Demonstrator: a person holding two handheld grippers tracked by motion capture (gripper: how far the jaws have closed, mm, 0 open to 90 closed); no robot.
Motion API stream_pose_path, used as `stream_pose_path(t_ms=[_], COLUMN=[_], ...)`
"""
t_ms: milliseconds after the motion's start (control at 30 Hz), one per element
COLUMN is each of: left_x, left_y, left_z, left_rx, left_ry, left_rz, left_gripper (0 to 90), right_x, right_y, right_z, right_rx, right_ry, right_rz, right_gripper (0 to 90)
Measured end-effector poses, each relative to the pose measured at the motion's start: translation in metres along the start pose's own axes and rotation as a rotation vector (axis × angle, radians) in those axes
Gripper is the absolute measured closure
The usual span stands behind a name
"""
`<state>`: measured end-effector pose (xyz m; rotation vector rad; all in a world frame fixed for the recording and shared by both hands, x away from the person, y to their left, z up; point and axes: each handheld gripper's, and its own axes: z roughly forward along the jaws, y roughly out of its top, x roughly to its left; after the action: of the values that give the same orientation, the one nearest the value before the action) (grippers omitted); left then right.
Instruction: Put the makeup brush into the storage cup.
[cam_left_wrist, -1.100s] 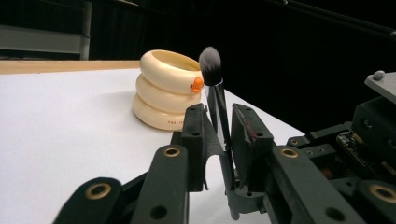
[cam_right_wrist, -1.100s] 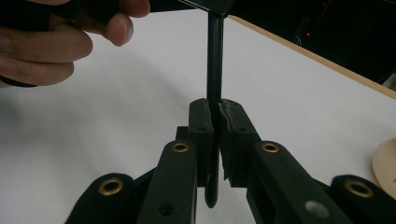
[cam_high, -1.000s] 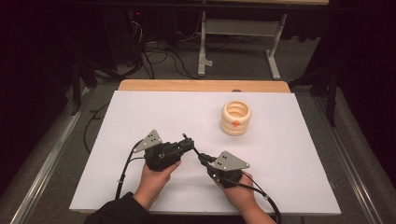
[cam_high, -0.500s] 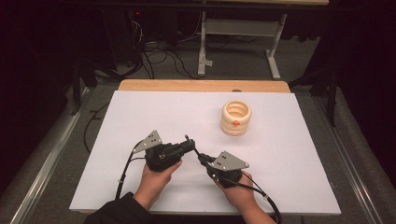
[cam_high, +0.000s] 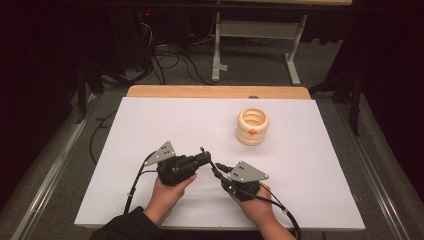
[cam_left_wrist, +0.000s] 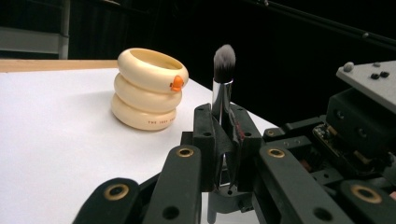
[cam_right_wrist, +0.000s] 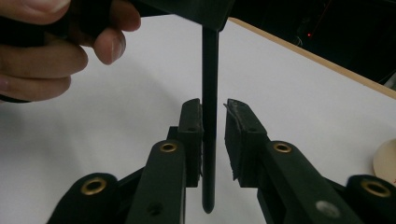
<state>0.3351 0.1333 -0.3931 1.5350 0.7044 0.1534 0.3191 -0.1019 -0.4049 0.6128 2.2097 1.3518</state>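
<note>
A makeup brush (cam_left_wrist: 223, 70) with a silver ferrule and grey bristles stands upright in my left gripper (cam_left_wrist: 223, 135), which is shut on it. Its black handle (cam_right_wrist: 209, 70) runs down between the jaws of my right gripper (cam_right_wrist: 214, 126). Those jaws have just been opening; a small gap shows beside the handle, so the pads no longer press it. In the high view both grippers meet tip to tip near the table's front, left gripper (cam_high: 204, 157) and right gripper (cam_high: 216, 172). A cream ribbed ring-shaped holder (cam_high: 252, 126) with an orange spot stands behind them to the right.
A white sheet covers the table (cam_high: 150, 125), with a wooden edge at the back. The hand on the left gripper (cam_right_wrist: 51, 42) is close at the upper left of the right gripper view. Cables trail from both grippers toward the front edge.
</note>
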Motion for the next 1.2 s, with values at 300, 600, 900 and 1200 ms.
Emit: stream_pose_path(t_ms=[300, 600, 900, 1200], left_x=[-0.0027, -0.0042, -0.0059, -0.0056], left_y=[-0.0057, -0.0076, -0.0085, -0.0087], left_z=[0.0052, 0.007, 0.0079, 0.008], left_rx=[0.026, 0.033, 0.037, 0.041], left_ry=[-0.003, -0.007, -0.011, -0.01], left_rz=[0.013, 0.017, 0.02, 0.019], left_gripper=[83.1, 83.2, 83.1, 83.0], right_x=[-0.0002, 0.0007, 0.001, 0.0007], right_y=[0.0013, 0.0017, 0.0018, 0.0018], right_z=[-0.0023, -0.0027, -0.0032, -0.0031], right_rx=[-0.016, -0.031, -0.035, -0.027], right_ry=[-0.007, -0.001, 0.008, 0.021], right_rz=[0.017, 0.014, 0.007, 0.011], right_gripper=[70.5, 75.8, 82.2, 85.8])
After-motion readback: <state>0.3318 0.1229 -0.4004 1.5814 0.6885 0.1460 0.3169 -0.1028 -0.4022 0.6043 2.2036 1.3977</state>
